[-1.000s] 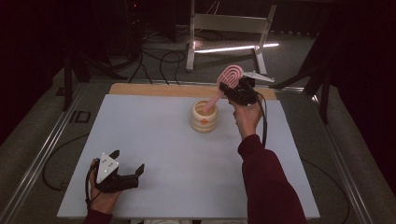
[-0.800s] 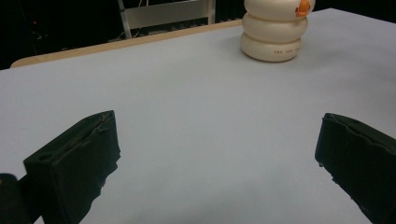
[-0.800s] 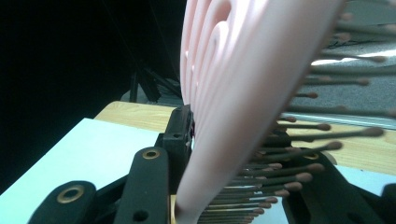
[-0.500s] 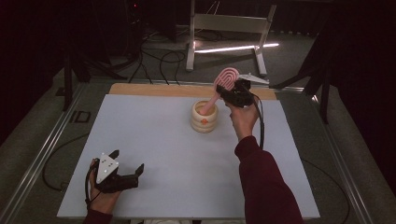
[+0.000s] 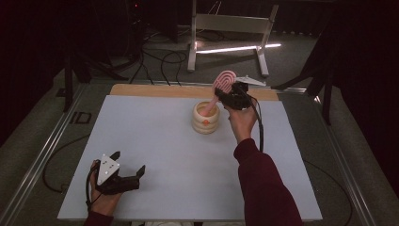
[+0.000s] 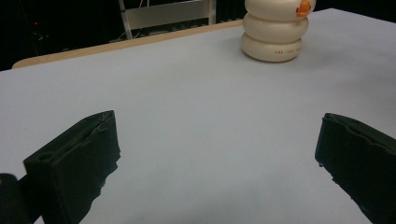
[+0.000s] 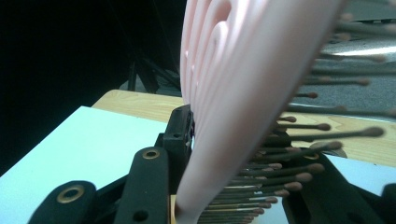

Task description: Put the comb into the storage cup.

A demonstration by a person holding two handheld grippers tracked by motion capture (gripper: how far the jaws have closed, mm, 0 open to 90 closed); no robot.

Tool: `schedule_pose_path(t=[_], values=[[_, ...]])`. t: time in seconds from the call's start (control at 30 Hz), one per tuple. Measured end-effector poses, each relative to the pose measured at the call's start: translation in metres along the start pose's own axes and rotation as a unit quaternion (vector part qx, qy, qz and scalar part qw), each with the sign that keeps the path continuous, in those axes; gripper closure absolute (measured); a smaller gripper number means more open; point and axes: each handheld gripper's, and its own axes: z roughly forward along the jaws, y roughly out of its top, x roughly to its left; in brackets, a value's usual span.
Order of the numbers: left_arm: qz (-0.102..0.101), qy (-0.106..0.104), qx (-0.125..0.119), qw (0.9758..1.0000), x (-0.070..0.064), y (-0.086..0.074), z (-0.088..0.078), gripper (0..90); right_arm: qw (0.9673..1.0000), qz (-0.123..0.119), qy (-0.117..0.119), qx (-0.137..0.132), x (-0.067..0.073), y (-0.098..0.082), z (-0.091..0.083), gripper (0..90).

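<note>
You had one line of small dark lettering ahead of your left jaws, on the lowest ring of the cream holder [image 6: 273,39], too small to read; an orange mark sat on its top ring.

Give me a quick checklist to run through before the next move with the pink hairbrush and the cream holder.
1. Right claw shut on pink hairbrush: ok.
2. Brush handle end inside cream holder: ok.
3. Holder upright on the table: ok.
4. Handle resting on the holder's bottom: cannot tell.
5. Left claw open, apart from the holder: ok.
</note>
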Motion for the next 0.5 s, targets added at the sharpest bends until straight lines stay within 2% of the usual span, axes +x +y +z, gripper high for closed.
schedule_pose_path(t=[0.5], values=[[0.0, 0.0, 0.0, 1.0, -0.0001, 0.0001, -0.0001, 0.6, 1.0, 0.003, -0.004, 0.002, 0.0022, -0.0035, 0.0052, 64.0]])
